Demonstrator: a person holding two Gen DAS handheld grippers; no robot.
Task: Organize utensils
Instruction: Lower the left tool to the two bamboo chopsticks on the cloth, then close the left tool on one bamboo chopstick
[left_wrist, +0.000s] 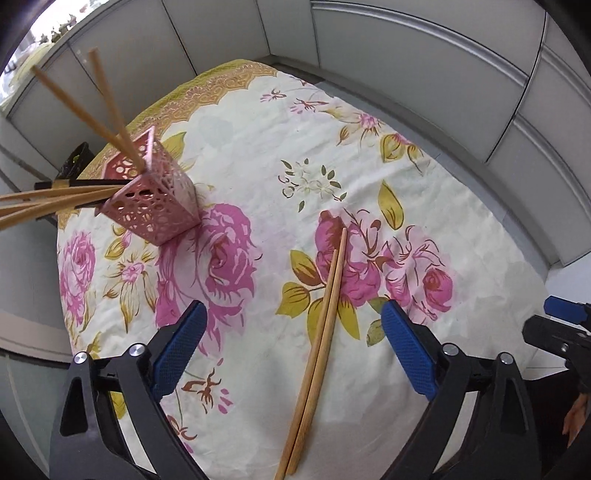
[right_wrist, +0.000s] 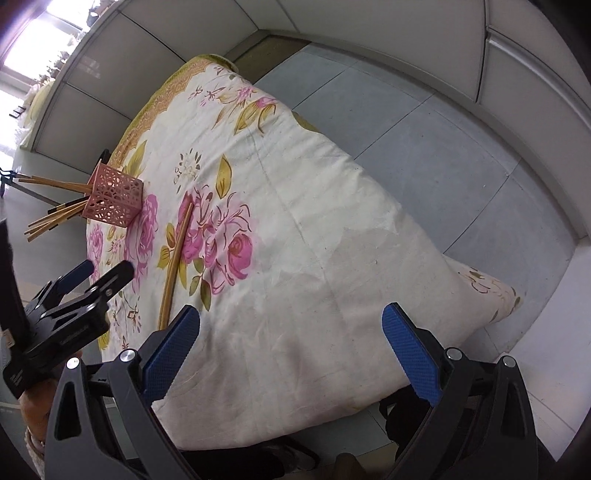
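Honestly, I find no readable writing anywhere; the embossed marking on the left gripper's black body, seen from my right wrist camera, is too blurred to make out. Starting at the left, a pink perforated holder (left_wrist: 155, 206) stands near the far left edge of the table, with several wooden chopsticks (left_wrist: 55, 199) leaning out of it. Behind it, a dark object at the table's edge is too hidden to identify. Further right, a loose pair of chopsticks (left_wrist: 317, 350) lies flat, side by side and touching, on the floral tablecloth (left_wrist: 258, 147), well apart from the holder. My left gripper (left_wrist: 291, 317) hangs over that pair with its blue pads (left_wrist: 177, 347) spread wide, pinching nothing. My right gripper (right_wrist: 291, 321) is likewise spread and empty, above bare cloth right of the pair. Nothing blocks either one.
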